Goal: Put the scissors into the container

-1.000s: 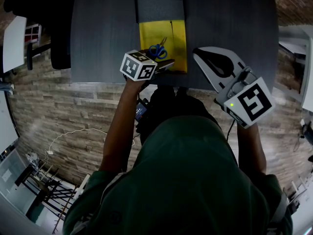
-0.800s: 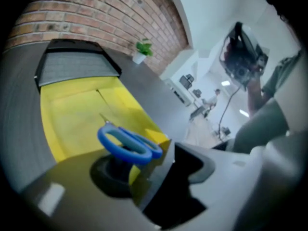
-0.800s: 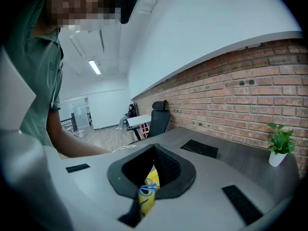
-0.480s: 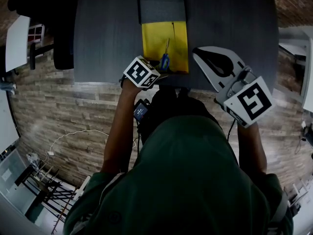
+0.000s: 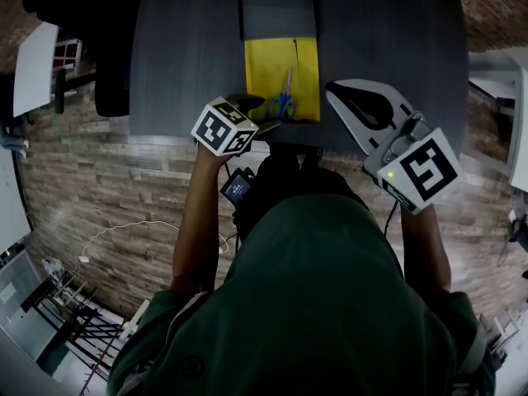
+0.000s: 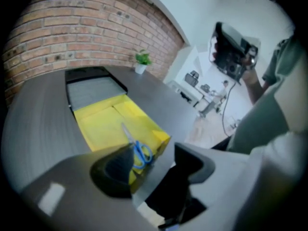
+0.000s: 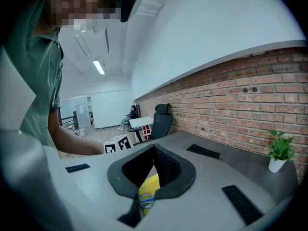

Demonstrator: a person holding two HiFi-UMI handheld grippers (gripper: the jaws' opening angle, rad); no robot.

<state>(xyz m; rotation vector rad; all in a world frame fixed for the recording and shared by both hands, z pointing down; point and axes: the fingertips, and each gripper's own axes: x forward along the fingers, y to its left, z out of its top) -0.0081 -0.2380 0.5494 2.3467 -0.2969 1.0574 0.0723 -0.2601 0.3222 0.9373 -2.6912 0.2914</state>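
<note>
So the big change in the last second: the left gripper [image 6: 155,163] was right over the yellow container [image 5: 266,63] with the scissors [image 5: 283,104] at its jaws, and now it has let go and pulled back toward the near edge of the table [image 5: 181,56], a bit off to the left. Its jaws stand apart with nothing between them. In the left gripper view you just look through the gap at the container beyond.

The scissors are lying flat inside the yellow container, down at its near end, blue handles toward the person and blades pointing away. They look fully inside the rim to me, not hanging over the edge (hard to be 100% sure at the front lip from the head view, but the left gripper view backs it up).

The right gripper [image 5: 338,96] hasn't budged in that time. It's parked on the table just right of the container, jaws closed together on nothing.

My read is that the drop is done and the task is basically finished. All that's left, if anything, is backing the left gripper clear without bumping the container's front corner, which it's still pretty near.
</note>
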